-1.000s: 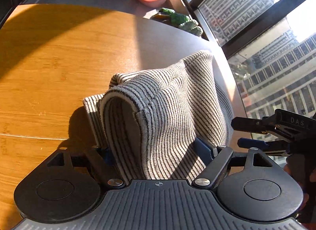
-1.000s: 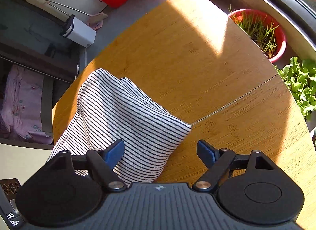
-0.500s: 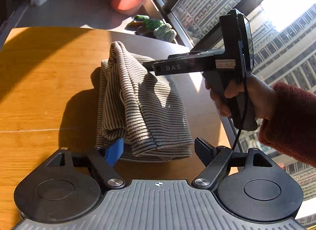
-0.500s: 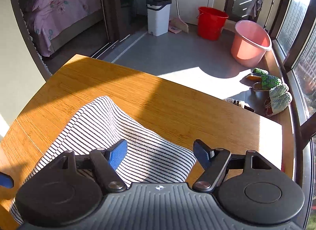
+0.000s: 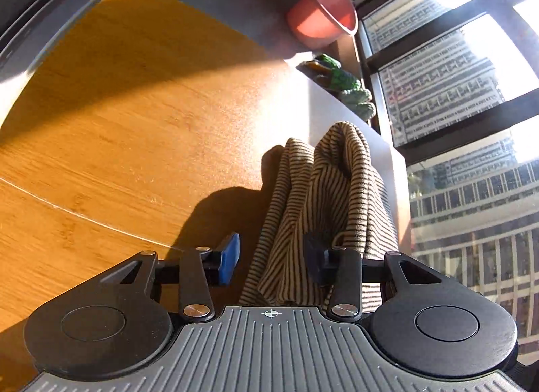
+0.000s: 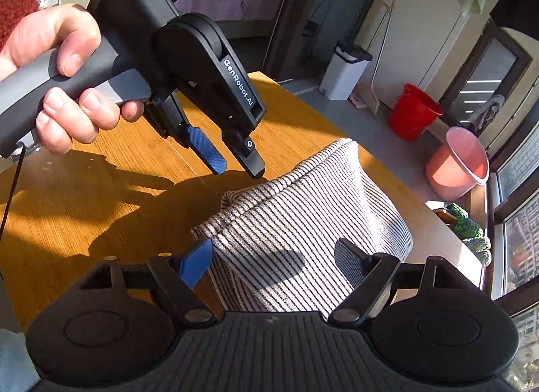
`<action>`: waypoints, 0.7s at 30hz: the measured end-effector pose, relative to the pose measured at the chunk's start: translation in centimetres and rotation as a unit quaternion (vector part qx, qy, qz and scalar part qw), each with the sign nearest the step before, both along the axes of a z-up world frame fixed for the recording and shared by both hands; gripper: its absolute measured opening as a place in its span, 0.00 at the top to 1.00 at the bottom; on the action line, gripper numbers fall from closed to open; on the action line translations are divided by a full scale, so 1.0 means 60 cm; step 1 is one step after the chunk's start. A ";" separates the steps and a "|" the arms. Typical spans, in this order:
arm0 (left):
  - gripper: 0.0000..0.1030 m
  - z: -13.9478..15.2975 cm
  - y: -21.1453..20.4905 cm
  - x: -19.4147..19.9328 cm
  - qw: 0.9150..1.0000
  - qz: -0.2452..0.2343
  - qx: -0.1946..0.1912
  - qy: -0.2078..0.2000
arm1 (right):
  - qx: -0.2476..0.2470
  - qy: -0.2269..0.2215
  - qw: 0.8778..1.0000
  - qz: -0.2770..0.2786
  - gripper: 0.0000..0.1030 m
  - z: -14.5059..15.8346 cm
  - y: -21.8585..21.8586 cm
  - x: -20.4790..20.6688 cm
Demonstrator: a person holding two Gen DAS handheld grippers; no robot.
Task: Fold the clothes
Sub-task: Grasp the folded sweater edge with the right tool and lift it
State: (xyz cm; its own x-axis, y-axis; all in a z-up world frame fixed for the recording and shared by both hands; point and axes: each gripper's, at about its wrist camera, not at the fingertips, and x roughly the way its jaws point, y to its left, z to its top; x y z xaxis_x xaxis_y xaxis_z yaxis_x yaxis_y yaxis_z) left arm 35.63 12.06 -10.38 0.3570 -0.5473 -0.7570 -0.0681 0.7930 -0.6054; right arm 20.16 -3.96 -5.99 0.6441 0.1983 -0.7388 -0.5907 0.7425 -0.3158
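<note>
The round wooden table [image 5: 128,129] fills most of both views, half in sun and half in shadow, with a thin seam running across its top. On its right side, near the window edge, lies the striped garment [image 6: 303,223], a bunched, partly folded heap whose far end humps up off the wood. From the right wrist view, the left gripper [image 6: 235,162] hangs just above and to the left of the garment's far edge, gripped by a hand [image 6: 64,88]; its jaws are closing, and in that view nothing sits between the tips. The left wrist view shows cloth lying between its fingers, against the right one, apart from the blue left one. The right gripper [image 6: 274,257] straddles the near end of the heap with jaws opening wide, cloth between them, not pinched. Far off on the floor stand a pink bucket [image 6: 461,166], a red bucket [image 6: 412,112] and a white bin [image 6: 343,71].
</note>
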 end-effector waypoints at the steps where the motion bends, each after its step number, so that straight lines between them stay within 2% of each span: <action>1: 0.57 -0.005 0.003 -0.001 1.000 0.001 -0.005 0.008 | -0.026 -0.017 0.999 0.022 0.25 -0.013 0.018 -0.005; 2: 0.57 -0.010 0.005 -0.002 1.000 0.000 -0.009 0.018 | -0.035 -0.021 0.999 0.027 0.33 -0.019 0.024 -0.001; 3: 0.57 -0.017 0.003 -0.001 1.000 -0.007 -0.014 0.027 | -0.023 -0.009 1.000 0.017 0.54 -0.017 0.021 0.009; 4: 0.57 -0.024 -0.002 -0.001 0.999 -0.015 -0.017 0.032 | 0.008 0.011 1.000 -0.013 0.67 -0.004 -0.002 0.027; 6: 0.56 -0.035 -0.015 -0.002 0.999 -0.031 -0.022 0.039 | 0.072 0.050 0.993 -0.074 0.83 0.020 -0.046 0.063; 9: 0.56 -0.048 -0.040 0.001 0.997 -0.049 -0.038 0.044 | 0.146 0.095 0.973 -0.151 0.85 0.058 -0.122 0.111; 11: 0.57 -0.053 -0.061 0.001 0.996 -0.058 -0.051 0.047 | 0.186 0.115 0.960 -0.173 0.85 0.082 -0.165 0.135; 14: 0.57 -0.058 -0.100 -0.002 0.994 -0.080 -0.061 0.046 | 0.232 0.136 0.949 -0.167 0.85 0.109 -0.193 0.151; 16: 0.57 -0.062 -0.126 -0.005 0.992 -0.095 -0.063 0.043 | 0.245 0.158 0.944 -0.154 0.85 0.107 -0.194 0.156; 18: 0.56 -0.067 -0.137 -0.007 0.992 -0.096 -0.067 0.046 | 0.217 0.175 0.952 -0.128 0.85 0.085 -0.177 0.153; 21: 0.56 -0.062 -0.119 -0.013 0.992 -0.084 -0.073 0.052 | 0.146 0.174 0.969 -0.096 0.85 0.042 -0.149 0.130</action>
